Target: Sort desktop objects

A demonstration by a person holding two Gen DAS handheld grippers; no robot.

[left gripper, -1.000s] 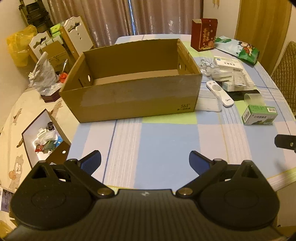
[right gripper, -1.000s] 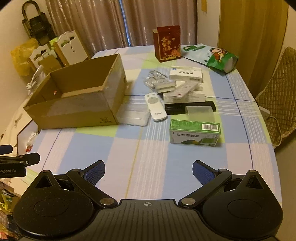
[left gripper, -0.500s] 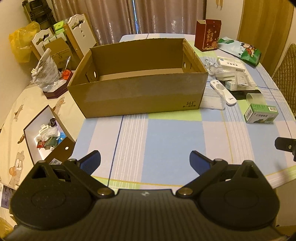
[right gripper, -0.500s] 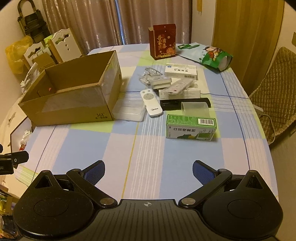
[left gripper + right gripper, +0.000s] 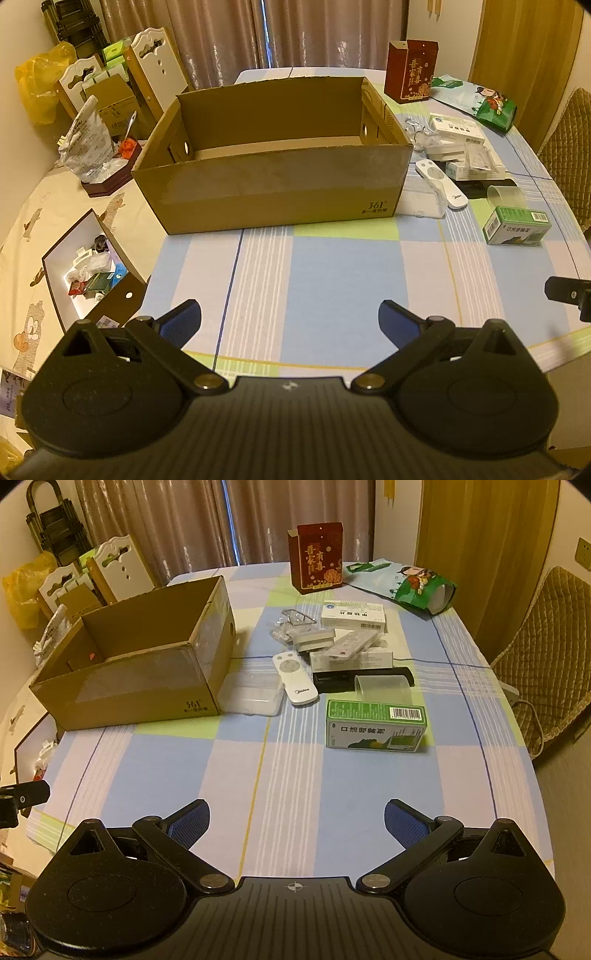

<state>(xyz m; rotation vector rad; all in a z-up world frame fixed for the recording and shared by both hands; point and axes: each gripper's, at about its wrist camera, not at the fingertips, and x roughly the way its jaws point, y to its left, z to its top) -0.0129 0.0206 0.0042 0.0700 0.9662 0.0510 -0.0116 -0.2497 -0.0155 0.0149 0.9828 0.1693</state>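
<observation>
Two hand-held grippers above the near edge of a table covered with a checked blue, lilac and green cloth. The left gripper has its blue-padded fingers spread wide apart with nothing between them; the right gripper likewise shows its fingers wide apart and empty. The landmark is an open cardboard box, printed "361" on its near wall, standing on the far left part of the cloth; what can be seen of its interior holds nothing. Touching the box's right wall lies a clear plastic case, and a white remote control rests partly over that case's right edge. Right of the remote lie a black bar-shaped object and, leaning against it, a clear tape roll. Nearer than these, well to the right of the box, lies a green medicine box with a barcode on its top face. Farther back, right of the box's far corner, sits a heap of white cartons, a second pale remote and clear plastic clips. Beyond the heap stands a dark red carton with gold characters, and to its right lies a green printed bag. Left of the cardboard box, off the table, an open white-lined box holds small items.
</observation>
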